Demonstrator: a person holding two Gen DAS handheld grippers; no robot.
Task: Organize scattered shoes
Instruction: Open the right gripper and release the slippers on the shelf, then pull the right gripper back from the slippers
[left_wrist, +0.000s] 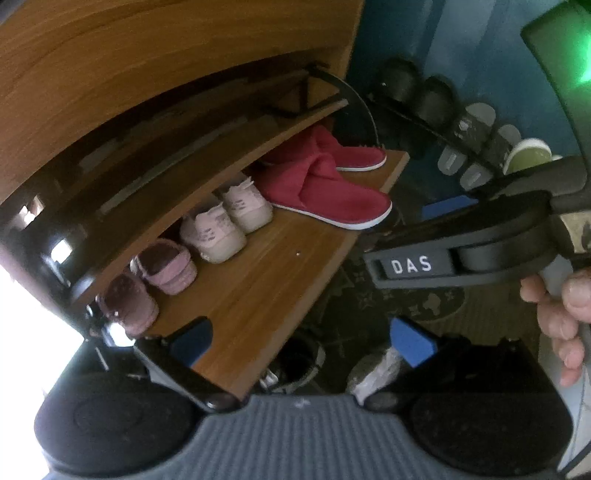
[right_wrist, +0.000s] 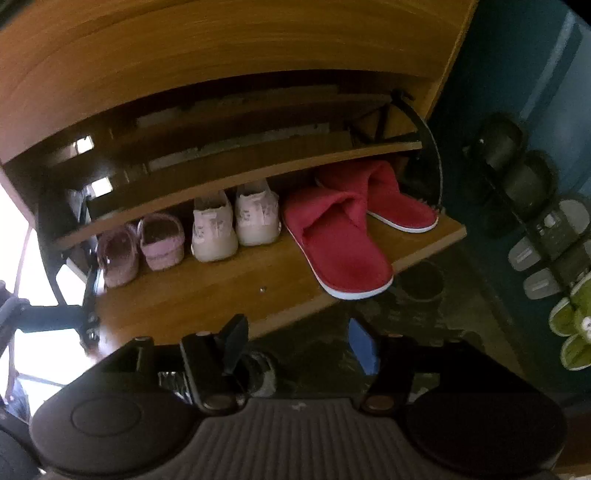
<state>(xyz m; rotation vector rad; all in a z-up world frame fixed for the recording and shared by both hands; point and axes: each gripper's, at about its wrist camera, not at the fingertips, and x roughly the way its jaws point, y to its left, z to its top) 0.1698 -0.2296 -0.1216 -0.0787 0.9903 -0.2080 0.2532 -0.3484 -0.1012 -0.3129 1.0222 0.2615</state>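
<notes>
Here, both hand-held grippers hang open over the wooden shelf (right_wrist: 207, 291), nothing between their pads. The left hand-held gripper (left_wrist: 301, 343) spreads its blue pads wide; the right hand-held gripper (right_wrist: 299, 339) stands partly open. On the shelf sit a row of shoes: pink clogs (right_wrist: 142, 245) at 9 o'clock, pale sneakers (right_wrist: 234, 221) in the middle, red slippers (right_wrist: 343, 236) at 3 o'clock, one overlapping the other, its toe past the shelf edge.
</notes>
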